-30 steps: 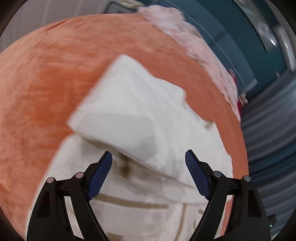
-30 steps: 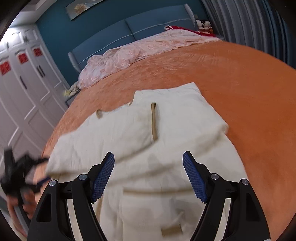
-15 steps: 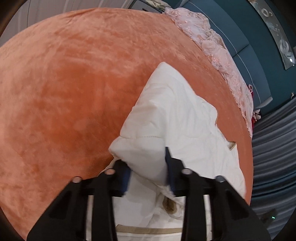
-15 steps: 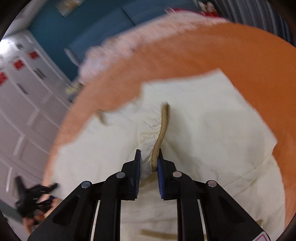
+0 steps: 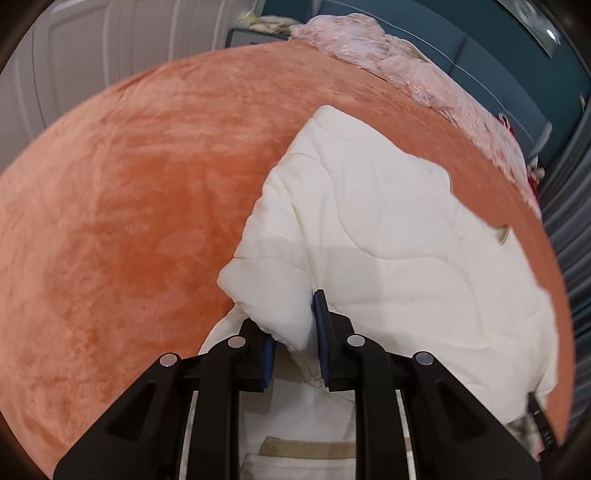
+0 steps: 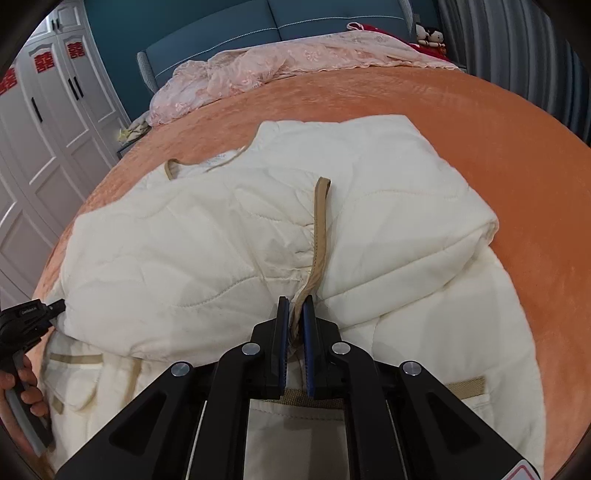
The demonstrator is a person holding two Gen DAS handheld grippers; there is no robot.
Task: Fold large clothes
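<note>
A cream quilted jacket [image 5: 388, 229] with tan trim lies spread on the orange bed cover [image 5: 129, 203], its upper part folded down over the lower part. My left gripper [image 5: 291, 317] is closing, its pads pressing a thick folded corner of the jacket. In the right wrist view the jacket [image 6: 184, 251] fills the middle. My right gripper [image 6: 295, 302] is closing too, pinching the near end of a tan trim strip [image 6: 320, 221] with bunched fabric. The left gripper [image 6: 57, 306] shows at the jacket's left edge, held by a hand [image 6: 22, 384].
A crumpled pink quilt [image 6: 277, 62] lies along the head of the bed below a blue headboard [image 6: 258, 22]. White wardrobe doors [image 6: 44, 110] stand to the left and a grey curtain [image 6: 517, 55] to the right. Bare orange cover [image 6: 480, 122] surrounds the jacket.
Both grippers went from wide open to clamped on the jacket and sank toward it. The left took a folded corner, the right the tan trim strip.
</note>
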